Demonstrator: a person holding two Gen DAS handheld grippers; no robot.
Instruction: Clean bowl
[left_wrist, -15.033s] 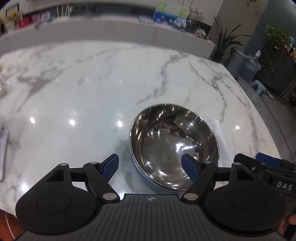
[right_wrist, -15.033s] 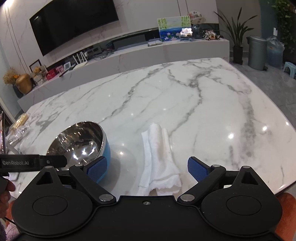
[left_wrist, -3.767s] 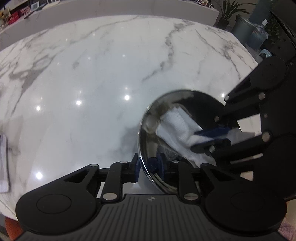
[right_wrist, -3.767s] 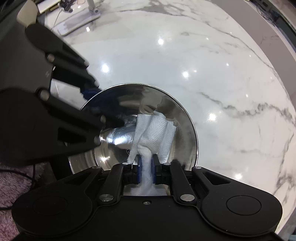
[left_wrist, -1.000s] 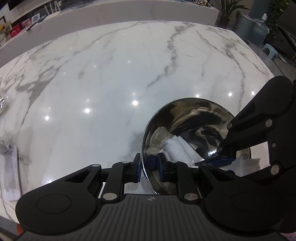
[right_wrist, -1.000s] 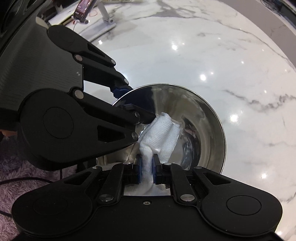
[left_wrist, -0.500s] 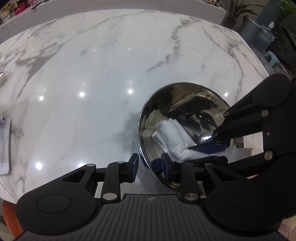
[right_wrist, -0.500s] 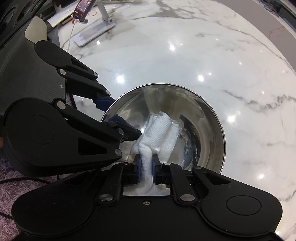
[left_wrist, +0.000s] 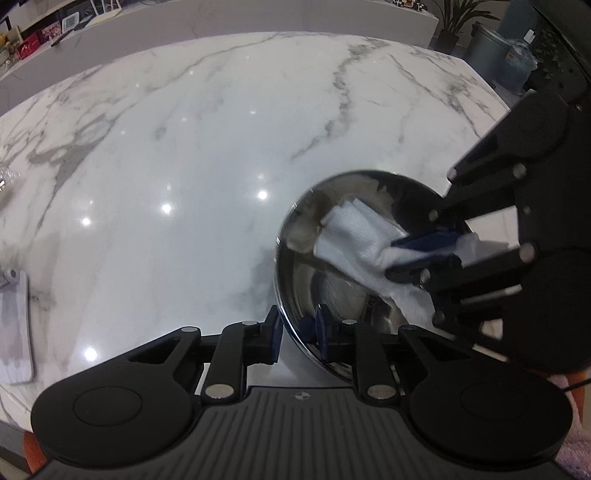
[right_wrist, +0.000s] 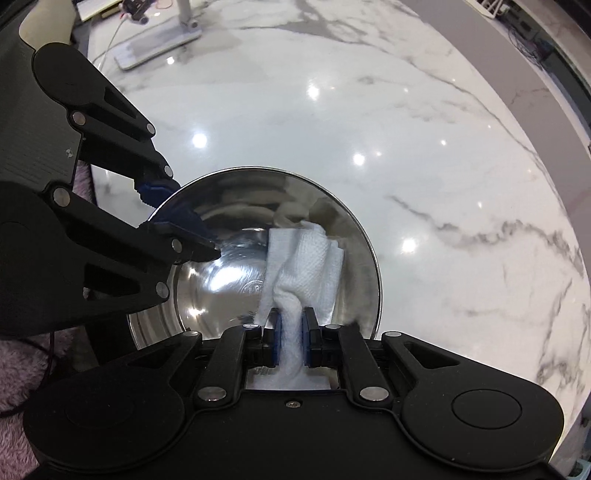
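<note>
A shiny steel bowl (left_wrist: 295, 236) (right_wrist: 354, 229) is tilted over the marble table. My left gripper (left_wrist: 298, 330) is shut on the bowl's near rim, one blue pad outside and one inside; it also shows in the right wrist view (right_wrist: 168, 203). My right gripper (right_wrist: 290, 332) is shut on a white folded towel (right_wrist: 306, 258) and presses it against the inside of the bowl. In the left wrist view the right gripper (left_wrist: 424, 251) reaches in from the right with the towel (left_wrist: 354, 229) spread on the bowl's far inner wall.
The marble table (left_wrist: 184, 147) spreads around the bowl. A phone (left_wrist: 13, 328) lies at the left edge. A white stand base (right_wrist: 159, 44) sits at the far side in the right wrist view. A bin and plants (left_wrist: 491, 44) stand beyond the table.
The towel has slid from the bowl's lower left wall up toward its far inner wall. The left gripper has closed again on the rim after being slightly open half a second ago.
</note>
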